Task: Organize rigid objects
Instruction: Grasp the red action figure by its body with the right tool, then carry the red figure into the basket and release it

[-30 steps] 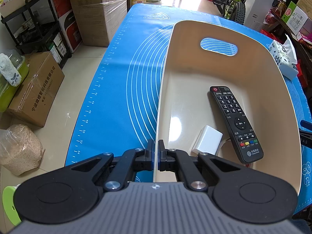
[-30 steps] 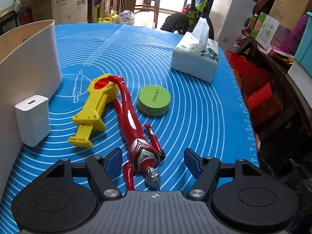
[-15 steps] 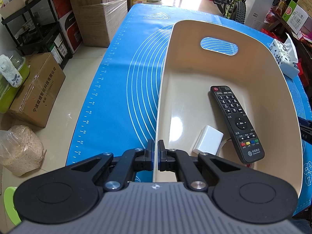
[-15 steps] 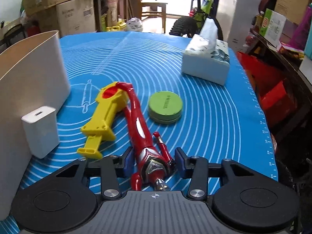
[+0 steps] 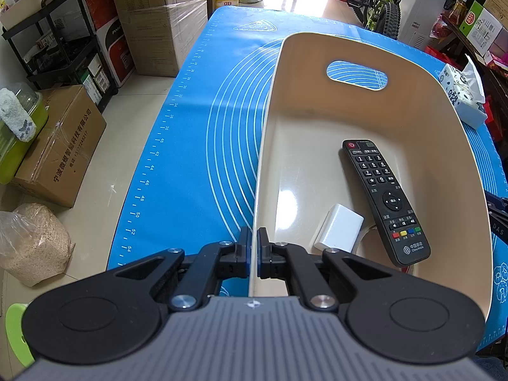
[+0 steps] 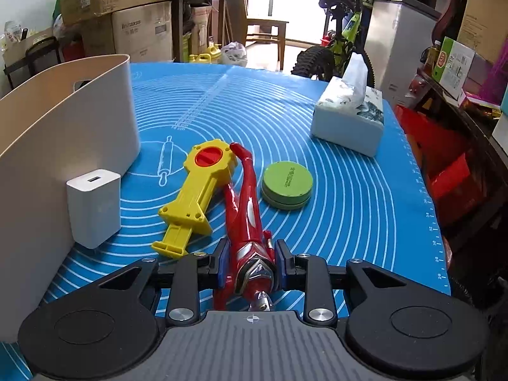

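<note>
My left gripper (image 5: 253, 247) is shut on the near rim of the cream bin (image 5: 263, 146). Inside the bin lie a black remote (image 5: 385, 200) and a white charger (image 5: 338, 231). My right gripper (image 6: 250, 263) is shut on the torso of a red toy figure (image 6: 246, 200) that lies on the blue mat (image 6: 349, 197). Beside the figure lie a yellow toy launcher (image 6: 197, 190) and a green round tin (image 6: 287, 184). A second white charger (image 6: 94, 206) stands against the bin's outer wall (image 6: 63, 146).
A tissue box (image 6: 347, 120) sits at the mat's far right and also shows in the left wrist view (image 5: 462, 95). Cardboard boxes (image 5: 57, 146), a rack and a grain bag are on the floor to the left. A bicycle (image 6: 336, 47) stands beyond the table.
My right gripper has closed from wide open onto the red figure's torso and moved forward over it. My left gripper has kept its hold on the bin rim.
</note>
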`<action>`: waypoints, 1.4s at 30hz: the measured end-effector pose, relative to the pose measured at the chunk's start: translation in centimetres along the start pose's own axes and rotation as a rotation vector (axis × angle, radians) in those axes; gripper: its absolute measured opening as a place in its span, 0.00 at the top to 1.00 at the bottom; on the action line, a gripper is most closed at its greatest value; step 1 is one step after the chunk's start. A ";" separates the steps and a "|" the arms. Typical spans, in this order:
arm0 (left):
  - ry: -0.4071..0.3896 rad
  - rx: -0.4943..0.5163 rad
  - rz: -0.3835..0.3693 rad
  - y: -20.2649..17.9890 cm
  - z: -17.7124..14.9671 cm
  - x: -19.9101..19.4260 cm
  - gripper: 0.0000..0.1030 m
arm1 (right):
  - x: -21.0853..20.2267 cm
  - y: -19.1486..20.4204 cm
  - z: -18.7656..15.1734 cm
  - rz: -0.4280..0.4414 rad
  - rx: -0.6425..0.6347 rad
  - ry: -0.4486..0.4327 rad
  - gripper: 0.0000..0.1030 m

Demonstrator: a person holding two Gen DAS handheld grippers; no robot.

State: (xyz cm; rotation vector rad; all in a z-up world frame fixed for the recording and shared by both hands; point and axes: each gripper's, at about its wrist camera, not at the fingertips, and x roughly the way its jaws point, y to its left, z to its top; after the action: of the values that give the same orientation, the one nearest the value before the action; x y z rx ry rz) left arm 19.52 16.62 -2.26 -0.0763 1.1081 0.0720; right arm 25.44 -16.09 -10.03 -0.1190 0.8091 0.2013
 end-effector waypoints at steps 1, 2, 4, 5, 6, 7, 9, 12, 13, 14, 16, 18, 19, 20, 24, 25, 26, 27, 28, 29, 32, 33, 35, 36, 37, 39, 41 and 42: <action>0.000 0.001 0.001 -0.1 0.0 0.0 0.95 | -0.1 0.0 0.0 -0.005 -0.004 -0.005 0.63; 0.000 0.001 0.001 -0.1 0.0 0.0 0.95 | -0.2 0.1 0.0 -0.008 -0.005 -0.008 0.63; 0.000 0.000 0.000 -0.1 0.0 0.0 0.95 | -0.3 0.1 0.0 -0.014 -0.008 -0.016 0.63; 0.000 0.000 0.000 -0.1 0.0 0.0 0.95 | -0.4 0.2 0.0 -0.022 -0.010 -0.022 0.63; 0.000 0.000 0.001 -0.2 0.0 0.0 0.95 | -0.5 0.1 -0.1 -0.026 -0.008 -0.024 0.64; 0.000 0.001 0.001 -0.2 0.0 0.0 0.95 | -0.6 0.1 -0.2 -0.027 -0.003 -0.025 0.64; 0.000 0.000 0.001 -0.1 0.0 0.0 0.95 | -0.8 0.0 -0.5 -0.039 -0.005 -0.029 0.64; 0.000 0.000 0.001 -0.2 0.0 0.0 0.95 | -1.1 -0.2 -0.8 -0.054 -0.003 -0.035 0.64; 0.000 0.001 0.001 -0.2 0.0 0.0 0.95 | -1.2 -0.3 -0.8 -0.061 -0.003 -0.038 0.64; 0.000 0.000 0.001 -0.2 0.0 0.0 0.95 | -1.3 -0.4 -0.8 -0.070 -0.001 -0.041 0.64; 0.000 0.000 0.001 -0.2 0.0 0.0 0.95 | -1.4 -0.5 -0.7 -0.092 -0.005 -0.044 0.64; 0.000 0.000 0.001 -0.2 0.0 0.0 0.95 | -1.6 -0.5 -0.5 -0.112 -0.013 -0.056 0.64; 0.000 0.000 0.001 -0.2 0.0 0.0 0.95 | -1.7 -0.6 -0.4 -0.117 -0.011 -0.062 0.64; 0.000 0.000 0.001 -0.2 0.0 0.0 0.95 | -1.9 -0.6 -0.2 -0.124 -0.007 -0.071 0.64; 0.000 0.000 0.000 -0.2 0.0 0.0 0.95 | -2.6 -0.7 0.5 -0.129 0.004 -0.100 0.64; 0.000 -0.001 0.000 -0.2 0.0 0.0 0.95 | -3.0 -0.8 0.7 -0.124 0.009 -0.110 0.64; 0.000 0.000 0.000 -0.2 0.0 0.0 0.95 | -3.4 -0.8 0.9 -0.124 0.010 -0.122 0.64; 0.000 0.000 0.000 -0.2 0.0 0.0 0.95 | -3.9 -0.8 1.1 -0.120 0.012 -0.132 0.64; 0.000 -0.001 0.000 -0.2 0.0 0.0 0.95 | -4.3 -0.7 1.4 -0.113 0.013 -0.144 0.64; 0.000 -0.001 0.000 -0.2 0.0 0.0 0.95 | -4.8 -0.6 1.8 -0.105 0.011 -0.156 0.64; 0.001 -0.002 0.000 -0.2 0.0 0.0 0.95 | -6.4 0.4 3.0 -0.074 -0.007 -0.198 0.64; 0.001 -0.002 0.000 -0.3 0.0 0.0 0.95 | -7.0 0.8 3.5 -0.061 -0.015 -0.212 0.64; 0.001 -0.002 0.000 -0.2 0.0 0.0 0.95 | -7.9 1.7 4.4 -0.030 -0.022 -0.233 0.64; 0.001 -0.002 -0.001 -0.2 0.0 0.0 0.95 | -8.4 2.2 5.0 -0.007 -0.021 -0.247 0.64; 0.001 -0.002 -0.001 -0.2 0.0 0.0 0.95 | -8.8 2.8 5.5 0.015 -0.023 -0.259 0.64; 0.001 -0.001 0.000 -0.3 0.0 0.0 0.95 | -9.5 4.0 6.3 0.046 -0.040 -0.280 0.63; 0.001 -0.003 -0.002 -0.2 0.0 0.1 0.95 | -10.0 5.2 7.1 0.078 -0.055 -0.292 0.63; 0.001 -0.004 -0.003 -0.2 0.0 0.1 0.95 | -10.2 5.9 7.5 0.094 -0.060 -0.296 0.63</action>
State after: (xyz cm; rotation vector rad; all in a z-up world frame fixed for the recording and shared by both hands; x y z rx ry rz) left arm 19.54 16.45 -2.34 -0.0812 1.1090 0.0712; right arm 22.57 -10.35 2.41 -0.1049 0.5143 0.3245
